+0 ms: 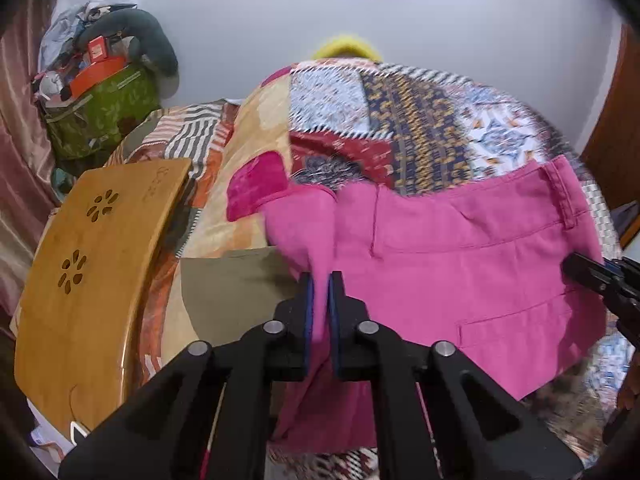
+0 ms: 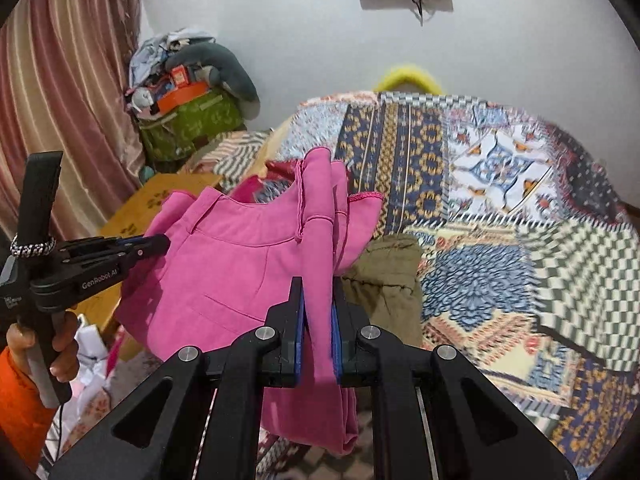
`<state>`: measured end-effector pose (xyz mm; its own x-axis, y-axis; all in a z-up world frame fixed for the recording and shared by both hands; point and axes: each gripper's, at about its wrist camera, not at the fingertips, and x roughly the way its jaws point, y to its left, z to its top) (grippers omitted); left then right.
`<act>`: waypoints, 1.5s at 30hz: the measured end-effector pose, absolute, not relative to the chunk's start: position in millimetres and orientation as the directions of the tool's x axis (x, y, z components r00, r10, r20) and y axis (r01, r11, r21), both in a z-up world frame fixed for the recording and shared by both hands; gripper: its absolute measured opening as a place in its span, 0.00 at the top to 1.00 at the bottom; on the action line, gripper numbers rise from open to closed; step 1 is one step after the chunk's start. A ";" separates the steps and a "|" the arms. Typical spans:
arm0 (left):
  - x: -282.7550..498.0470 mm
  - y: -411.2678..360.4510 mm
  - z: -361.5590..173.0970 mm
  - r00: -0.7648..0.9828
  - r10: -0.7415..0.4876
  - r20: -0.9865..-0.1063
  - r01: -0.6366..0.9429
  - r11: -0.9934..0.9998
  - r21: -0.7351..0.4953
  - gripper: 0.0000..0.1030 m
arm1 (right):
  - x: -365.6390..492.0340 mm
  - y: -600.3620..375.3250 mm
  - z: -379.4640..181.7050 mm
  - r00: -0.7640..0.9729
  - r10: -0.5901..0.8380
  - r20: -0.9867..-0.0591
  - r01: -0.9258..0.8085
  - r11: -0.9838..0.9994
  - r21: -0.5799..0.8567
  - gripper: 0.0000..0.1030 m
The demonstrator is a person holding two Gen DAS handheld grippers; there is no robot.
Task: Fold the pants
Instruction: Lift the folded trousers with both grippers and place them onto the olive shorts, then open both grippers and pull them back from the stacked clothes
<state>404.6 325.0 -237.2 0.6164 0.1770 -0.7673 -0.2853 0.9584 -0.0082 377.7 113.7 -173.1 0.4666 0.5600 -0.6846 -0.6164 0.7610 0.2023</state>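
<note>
Both grippers are clamped on the pink pants: the left gripper and right gripper each pinch bunched fabric. The pants are held draped above the patchwork bedspread. Soft, light, limp cloth is judged best gripped at edges.

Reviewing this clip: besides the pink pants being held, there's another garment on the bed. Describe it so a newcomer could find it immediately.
Start at the patchwork quilt that covers the bed. On it, just behind the pink pants, lies an olive-green garment, lying in a compact, bunched shape. It is the only plain, dull-coloured cloth there: the quilt is busily patterned and the pants are bright pink.
</note>
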 end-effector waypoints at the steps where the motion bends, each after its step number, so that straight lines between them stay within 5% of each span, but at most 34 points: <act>1: 407.5 329.4 -241.8 0.617 0.167 -0.769 -0.287 0.958 -0.023 0.98 | 381.1 115.6 -178.5 0.464 0.551 -0.693 -0.612 0.765 0.199 0.90; 9: 411.2 357.7 -284.6 0.525 0.135 -0.840 -0.333 0.941 -0.057 0.97 | 405.8 113.2 -219.7 0.418 0.415 -0.808 -0.560 0.818 0.130 0.83; 16: 371.4 339.3 -258.0 0.559 0.119 -0.821 -0.307 0.949 -0.072 0.96 | 384.8 83.4 -193.2 0.449 0.425 -0.786 -0.525 0.837 0.153 0.83; 39: 111.0 189.8 14.5 0.914 0.129 -0.385 -0.161 0.986 -0.052 0.85 | 134.3 12.4 53.9 0.665 0.683 -0.304 -0.686 0.719 0.114 0.83; 43: 64.4 172.4 29.6 0.938 0.149 -0.313 -0.172 0.984 -0.049 0.66 | 91.6 4.4 69.8 0.676 0.694 -0.248 -0.698 0.711 0.086 0.82; 45: 44.8 166.3 34.0 0.947 0.157 -0.279 -0.178 0.983 -0.050 0.52 | 77.9 0.9 73.1 0.678 0.698 -0.233 -0.702 0.708 0.079 0.71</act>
<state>44.8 166.3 34.0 0.9473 0.1571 -0.2792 -0.1776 0.9829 -0.0496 77.9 0.9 73.1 0.6777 0.6976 -0.2326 -0.7017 0.7081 0.0790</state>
